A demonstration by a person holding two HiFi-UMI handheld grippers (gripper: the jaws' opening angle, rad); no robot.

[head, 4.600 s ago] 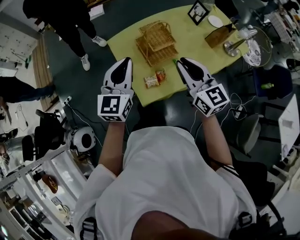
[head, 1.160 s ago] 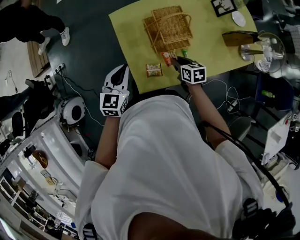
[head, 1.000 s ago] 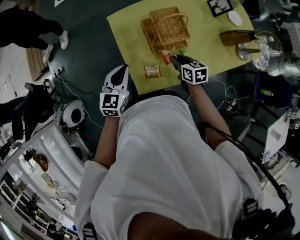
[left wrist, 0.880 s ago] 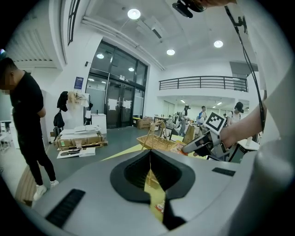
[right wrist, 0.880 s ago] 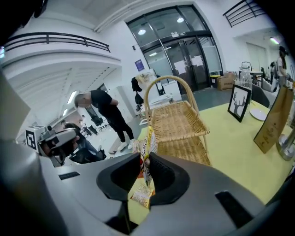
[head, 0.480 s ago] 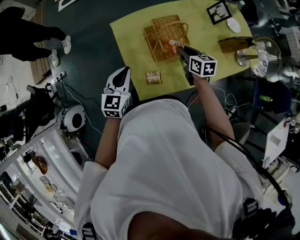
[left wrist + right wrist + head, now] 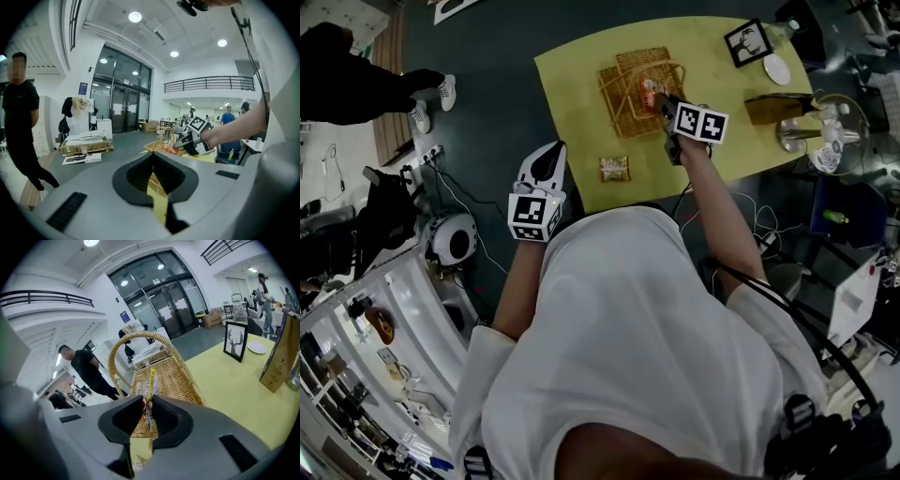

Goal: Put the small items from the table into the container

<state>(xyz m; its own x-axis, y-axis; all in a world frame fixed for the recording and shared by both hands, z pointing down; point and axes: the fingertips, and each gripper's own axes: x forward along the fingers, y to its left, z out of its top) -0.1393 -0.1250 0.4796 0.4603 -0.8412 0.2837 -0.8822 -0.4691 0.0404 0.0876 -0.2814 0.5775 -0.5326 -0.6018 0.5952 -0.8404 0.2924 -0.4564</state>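
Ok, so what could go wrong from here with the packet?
The right gripper pinches the snack packet with much of it sticking past the jaws, so it might slip out early. The arched handle of the wicker basket stands close and could snag it. The other packet lies near the table edge, easy to knock off.

Yellow table (image 7: pixel 572 103), wicker basket (image 7: pixel 623 98), snack packet (image 7: pixel 614 169), framed picture (image 7: pixel 746 42), small white dish (image 7: pixel 776 68)

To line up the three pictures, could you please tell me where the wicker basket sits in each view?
Head view: wicker basket upper centre.
Left gripper view: small, just below centre.
Right gripper view: large, centre.
Shared landmark: the yellow table under it.
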